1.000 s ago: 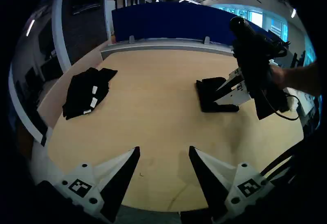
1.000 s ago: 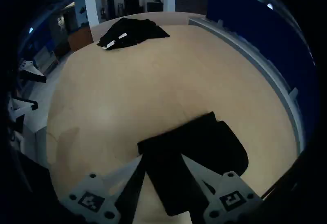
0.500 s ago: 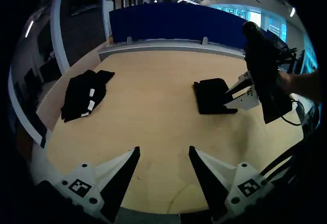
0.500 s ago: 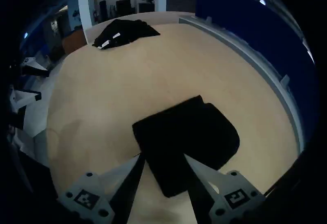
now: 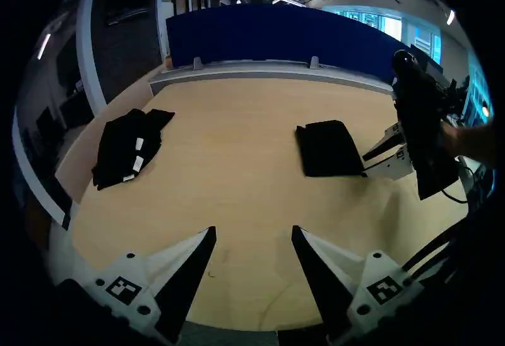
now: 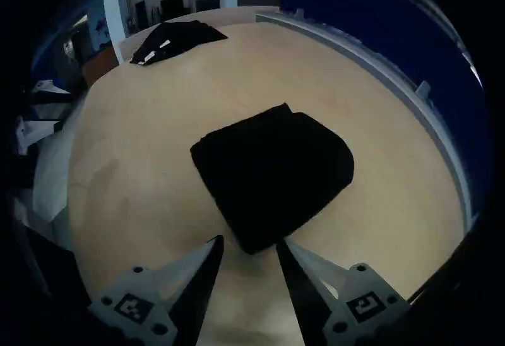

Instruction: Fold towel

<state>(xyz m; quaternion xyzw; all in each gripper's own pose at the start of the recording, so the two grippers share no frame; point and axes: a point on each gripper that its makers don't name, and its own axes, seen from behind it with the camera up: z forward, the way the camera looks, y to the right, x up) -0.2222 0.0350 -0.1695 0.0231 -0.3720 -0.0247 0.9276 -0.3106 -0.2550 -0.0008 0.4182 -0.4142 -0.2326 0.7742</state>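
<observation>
In the left gripper view, the left gripper (image 5: 252, 232) hung low over the near edge of the pale wooden worktop (image 5: 240, 175). Its two fingers were apart, with nothing but bare wood in the gap between them.

In the right gripper view, the right gripper (image 6: 248, 242) also had its fingers apart, clamping nothing. The near corner of the folded black towel (image 6: 271, 172) reached just into the gap between the tips. Whether it touched either finger could not be told.

The towel lay flat on the worktop (image 6: 158, 175) as a compact rounded rectangle, folded over on itself. In the left gripper view the same towel (image 5: 327, 148) sat towards the right of the worktop, past its middle. The right gripper (image 5: 366, 165) lay low just beside it on the right, fingertips at its edge. A hand (image 5: 470, 144) held that gripper from the far right.

Well apart from the towel, on the left side of the worktop, lay a loose heap of black cloths (image 5: 129, 144) with small white tags showing. The right gripper view showed this heap (image 6: 170, 36) at the far end of the worktop.

Beyond the far edge ran a grey rail (image 5: 265, 71), and behind it stood a dark blue partition (image 5: 278, 33).
</observation>
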